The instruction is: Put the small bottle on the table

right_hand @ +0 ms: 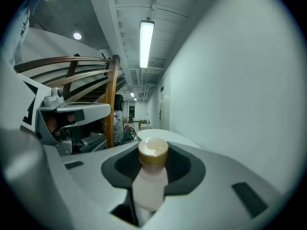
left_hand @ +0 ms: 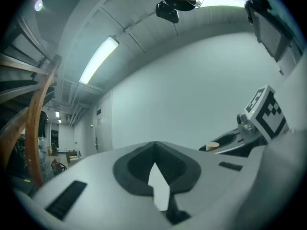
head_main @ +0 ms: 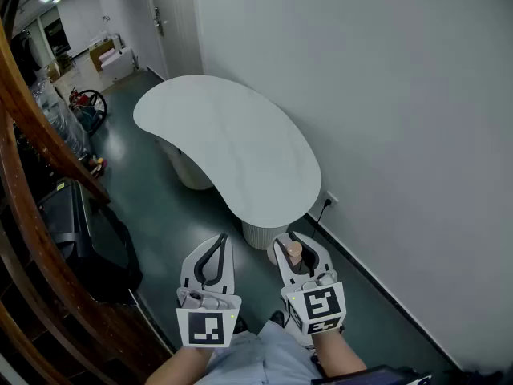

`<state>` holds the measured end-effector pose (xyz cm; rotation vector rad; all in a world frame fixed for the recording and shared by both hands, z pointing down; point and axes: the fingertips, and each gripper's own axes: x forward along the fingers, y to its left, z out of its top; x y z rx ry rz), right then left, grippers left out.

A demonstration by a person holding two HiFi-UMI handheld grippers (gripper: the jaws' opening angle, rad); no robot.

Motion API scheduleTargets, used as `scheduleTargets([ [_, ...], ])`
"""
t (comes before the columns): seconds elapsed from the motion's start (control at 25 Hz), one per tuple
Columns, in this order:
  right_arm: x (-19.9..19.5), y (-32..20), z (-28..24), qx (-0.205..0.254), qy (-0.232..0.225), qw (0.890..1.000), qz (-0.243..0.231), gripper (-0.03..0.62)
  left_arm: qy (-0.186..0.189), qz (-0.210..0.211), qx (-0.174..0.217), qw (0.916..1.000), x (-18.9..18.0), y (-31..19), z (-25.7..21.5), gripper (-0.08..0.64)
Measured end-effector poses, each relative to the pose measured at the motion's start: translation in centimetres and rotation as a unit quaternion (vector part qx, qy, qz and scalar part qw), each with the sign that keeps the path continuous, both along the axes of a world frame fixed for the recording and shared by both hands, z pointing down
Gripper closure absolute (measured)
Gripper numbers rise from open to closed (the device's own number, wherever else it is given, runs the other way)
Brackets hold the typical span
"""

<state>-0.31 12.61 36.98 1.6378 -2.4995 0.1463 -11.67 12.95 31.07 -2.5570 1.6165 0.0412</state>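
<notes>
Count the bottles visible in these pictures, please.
1. The bottle is gripped in the right hand-held gripper, short of the table. None stands on the table; others may be hidden elsewhere.

This is an indoor hallway at the foot of a staircase, more like an office or commercial building than a home. A curved wooden stair railing (head_main: 32,127) sweeps along 9 o'clock, and a bare white wall (head_main: 385,95) fills 2 o'clock. The floor (head_main: 152,191) is glossy dark green. A white kidney-shaped table (head_main: 232,147) stands at 12 o'clock. Cardboard boxes (head_main: 108,54) clutter the corridor at 11 o'clock. A tube light (right_hand: 146,42) hangs from an exposed ceiling.
</notes>
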Motion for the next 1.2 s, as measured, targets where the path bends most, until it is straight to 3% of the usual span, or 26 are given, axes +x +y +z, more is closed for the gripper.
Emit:
scheduleTargets([
  [0.16,-0.3,-0.1,0.0,0.002,0.002,1.0,0.003,0.48,0.03,-0.01,-0.015,0.9994,0.1,0.1,-0.5,0.557],
  [0.24,-0.5,-0.1,0.0,0.002,0.003,1.0,0.005,0.48,0.013,-0.005,-0.006,0.9999,0.3,0.2,-0.8,0.557],
  [0.32,-0.7,-0.2,-0.1,0.002,0.005,1.0,0.007,0.48,-0.047,0.016,0.024,0.9985,0.4,0.3,-1.2,0.557],
  [0.4,-1.2,-0.3,0.0,0.002,0.007,1.0,0.011,0.48,-0.129,0.045,0.066,0.9884,0.6,0.4,-1.6,0.557],
  [0.48,-1.6,-0.5,0.2,0.004,0.006,1.0,0.015,0.48,-0.173,0.064,0.092,0.9785,0.6,0.4,-1.7,0.557],
  [0.52,-1.7,-0.6,0.2,0.005,0.004,1.0,0.016,0.48,-0.162,0.063,0.089,0.9808,0.4,0.4,-1.7,0.557],
  [0.6,-1.9,-0.8,0.2,0.009,0.002,1.0,0.019,0.479,-0.055,0.036,0.041,0.997,-0.4,0.0,-1.0,0.557],
  [0.64,-1.9,-1.0,0.0,0.01,0.001,1.0,0.022,0.479,0.001,0.02,0.014,0.9997,-0.8,-0.2,-0.6,0.557],
  [0.72,-1.7,-1.2,-0.3,0.013,0.002,1.0,0.027,0.48,0.054,0.003,-0.016,0.9984,-1.5,-0.7,-0.1,0.557],
  [0.8,-1.4,-1.6,-0.4,0.014,0.006,0.999,0.032,0.48,0.041,0.002,-0.017,0.999,-1.8,-1.1,0.2,0.557],
  [0.88,-0.8,-2.4,-0.2,0.014,0.009,0.999,0.038,0.48,-0.032,0.018,0.012,0.9993,-1.5,-1.7,0.1,0.557],
  [0.96,-0.1,-3.5,0.0,0.011,0.008,0.999,0.043,0.48,-0.13,0.042,0.06,0.9888,-0.9,-2.5,-0.4,0.557],
  [1.0,0.2,-4.1,0.0,0.01,0.006,0.999,0.044,0.48,-0.149,0.046,0.069,0.9854,-0.6,-3.0,-0.4,0.557],
  [1.04,0.4,-4.7,0.0,0.01,0.005,0.999,0.044,0.48,-0.13,0.038,0.059,0.989,-0.5,-3.6,-0.2,0.557],
  [1.12,0.9,-6.3,0.2,0.009,0.003,0.999,0.04,0.48,-0.045,0.009,0.015,0.9988,-0.5,-5.1,0.4,0.557],
  [1.2,1.3,-8.0,0.3,0.007,0.002,0.999,0.034,0.48,-0.008,-0.007,-0.004,0.9999,-0.1,-6.9,0.8,0.557],
])
